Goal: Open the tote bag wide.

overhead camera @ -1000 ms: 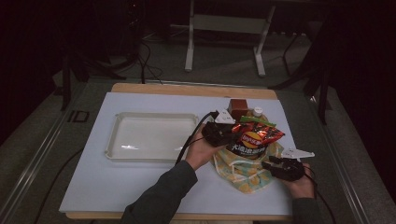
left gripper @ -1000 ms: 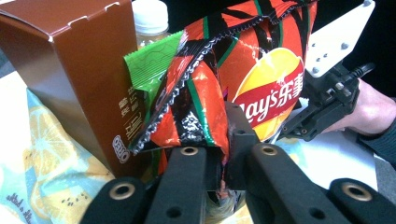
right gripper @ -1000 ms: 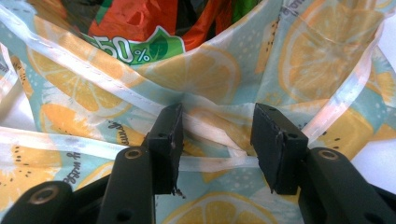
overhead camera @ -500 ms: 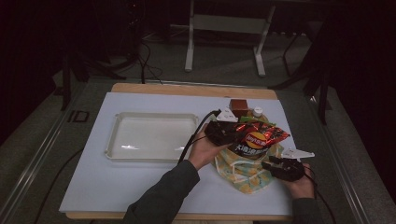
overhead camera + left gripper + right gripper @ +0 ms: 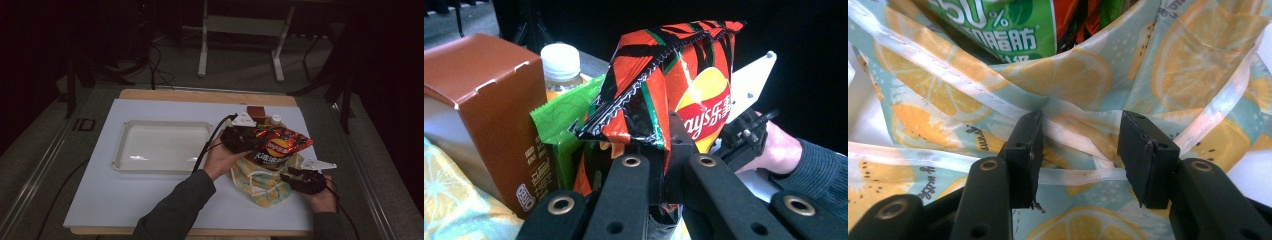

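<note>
Right gripper [image 5: 1079,150], jaws apart around bunched lemon-print bag [image 5: 1083,75], green packet [image 5: 1003,25] inside.

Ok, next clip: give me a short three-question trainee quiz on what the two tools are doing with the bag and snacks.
1. True or false: the left tool is shut on the red chip bag.
2. What lies between the right tool's jaws? A) bottle cap B) fabric of the lemon-print bag C) brown box
3. Which container on the table sits apart from the bag, to its left in the high view?

Key: 1 true; 2 B, with the jaws standing apart; 3 the white tray.
</note>
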Motion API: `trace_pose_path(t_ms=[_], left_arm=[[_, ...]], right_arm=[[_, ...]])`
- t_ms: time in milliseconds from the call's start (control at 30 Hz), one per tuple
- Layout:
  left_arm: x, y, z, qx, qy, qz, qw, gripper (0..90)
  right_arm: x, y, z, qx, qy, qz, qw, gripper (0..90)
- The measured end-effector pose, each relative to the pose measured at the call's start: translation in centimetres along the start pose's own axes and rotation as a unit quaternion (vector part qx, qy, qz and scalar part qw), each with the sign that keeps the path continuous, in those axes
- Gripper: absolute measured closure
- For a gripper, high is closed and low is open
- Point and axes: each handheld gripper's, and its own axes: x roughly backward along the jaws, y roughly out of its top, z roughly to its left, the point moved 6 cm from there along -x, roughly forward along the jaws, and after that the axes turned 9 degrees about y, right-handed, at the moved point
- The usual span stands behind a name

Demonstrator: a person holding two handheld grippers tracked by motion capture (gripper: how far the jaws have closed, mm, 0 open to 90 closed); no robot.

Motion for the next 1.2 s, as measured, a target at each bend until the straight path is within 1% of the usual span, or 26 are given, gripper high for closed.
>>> trace_pose_path(t_ms=[200,333,533,733,900,1000,1200], left_arm=[[0.2,0.5,-0.2,0.002,-0.004,-0.008,1.0,89.3],[0.4,0.7,-0.2,0.005,-0.006,-0.011,0.9999,89.3],[0.8,1.2,-0.2,0.005,-0.006,-0.017,0.9998,89.3],[1.5,2.1,-0.3,0.001,-0.006,-0.027,0.9996,89.3],[2.3,2.8,-0.3,0.011,-0.016,-0.048,0.9987,89.3],[2.5,3.1,-0.4,0.01,-0.019,-0.052,0.9984,89.3],[2.7,4.6,-1.3,0.003,-0.026,-0.064,0.9976,89.3]], right_arm=[[0.0,0.0,0.0,0.0,0.0,0.0,1.0,52.4],[0.0,0.0,0.0,0.0,0.001,0.0,1.0,52.1],[0.0,0.0,0.1,0.002,0.0,0.002,1.0,51.8],[0.0,0.0,0.1,0.003,-0.001,0.002,1.0,51.6],[0.0,0.0,0.1,0.004,-0.001,0.002,1.0,51.2],[0.0,0.0,0.1,0.005,-0.001,0.003,1.0,51.2],[0.0,0.0,0.1,0.006,-0.001,0.003,1.0,51.0]])
